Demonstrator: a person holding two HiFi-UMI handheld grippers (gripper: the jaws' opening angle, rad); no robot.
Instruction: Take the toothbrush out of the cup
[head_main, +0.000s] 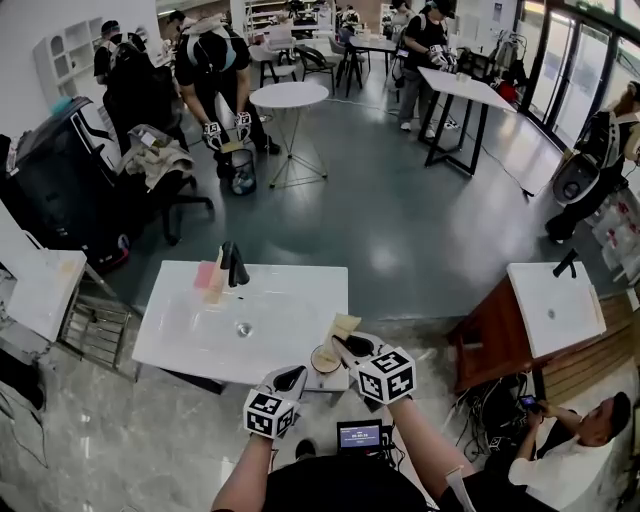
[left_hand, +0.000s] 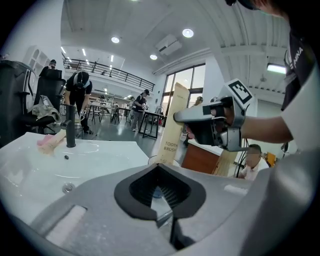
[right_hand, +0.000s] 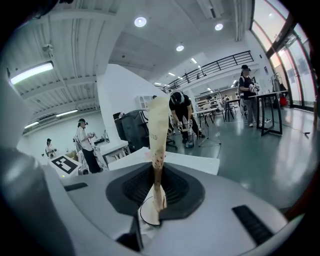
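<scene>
Right gripper (right_hand: 154, 175) tilts slightly down, fingers pinching the upright toothbrush box (right_hand: 159, 125). Left gripper (left_hand: 159, 170) sits alongside, tilted likewise, fingers clamped on the cup (head_main: 326, 358) wall.

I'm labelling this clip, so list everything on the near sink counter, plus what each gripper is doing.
sink counter: one, white, before the person
faucet: one, black, far edge of the counter
pink item: one, beside the faucet
cup: one, clear, counter's near right corner
toothbrush box: one, beige, upright, lower end at the cup's mouth
left gripper: one, grey, jaws shut on the cup's wall
right gripper: one, grey, jaws shut on the toothbrush box
</scene>
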